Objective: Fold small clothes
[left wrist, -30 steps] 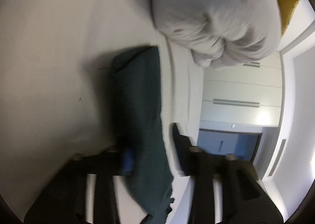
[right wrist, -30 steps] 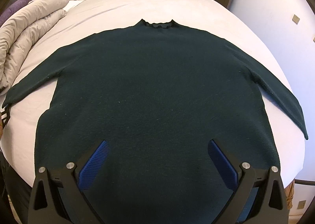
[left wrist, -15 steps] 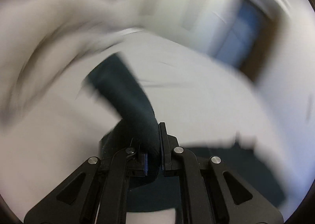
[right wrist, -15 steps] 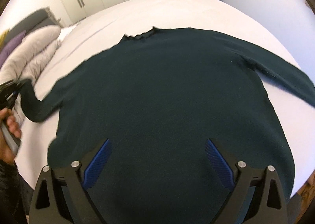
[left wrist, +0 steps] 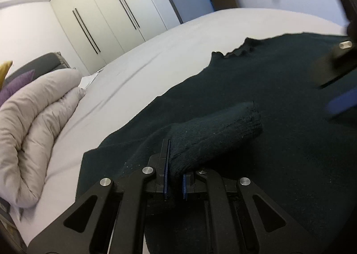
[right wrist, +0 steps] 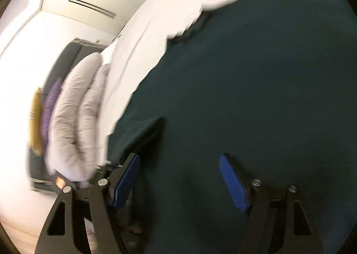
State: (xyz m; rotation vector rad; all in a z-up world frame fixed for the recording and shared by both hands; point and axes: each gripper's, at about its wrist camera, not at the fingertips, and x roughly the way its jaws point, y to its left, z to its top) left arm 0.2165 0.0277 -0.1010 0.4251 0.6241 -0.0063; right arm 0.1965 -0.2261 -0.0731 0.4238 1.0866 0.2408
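Note:
A dark green sweater (left wrist: 279, 88) lies spread on a white bed (left wrist: 178, 37), neck opening toward the far side. My left gripper (left wrist: 173, 183) is shut on the sweater's left sleeve (left wrist: 214, 133), which is folded in over the body, cuff pointing right. My right gripper (right wrist: 180, 180) is open and empty, hovering over the sweater's body (right wrist: 256, 80); it also shows blurred at the right edge of the left wrist view (left wrist: 334, 80). The folded sleeve shows in the right wrist view (right wrist: 142, 135).
A rolled grey duvet (left wrist: 33, 124) lies on the bed's left side, with purple and yellow cushions (left wrist: 13, 84) behind it. White wardrobe doors (left wrist: 100, 19) and a doorway stand beyond the bed. The bed's near edge is at the lower left.
My left gripper closed on the sleeve and carried it from the bed's left side in over the sweater's body. My right gripper swung left and tilted, staying open.

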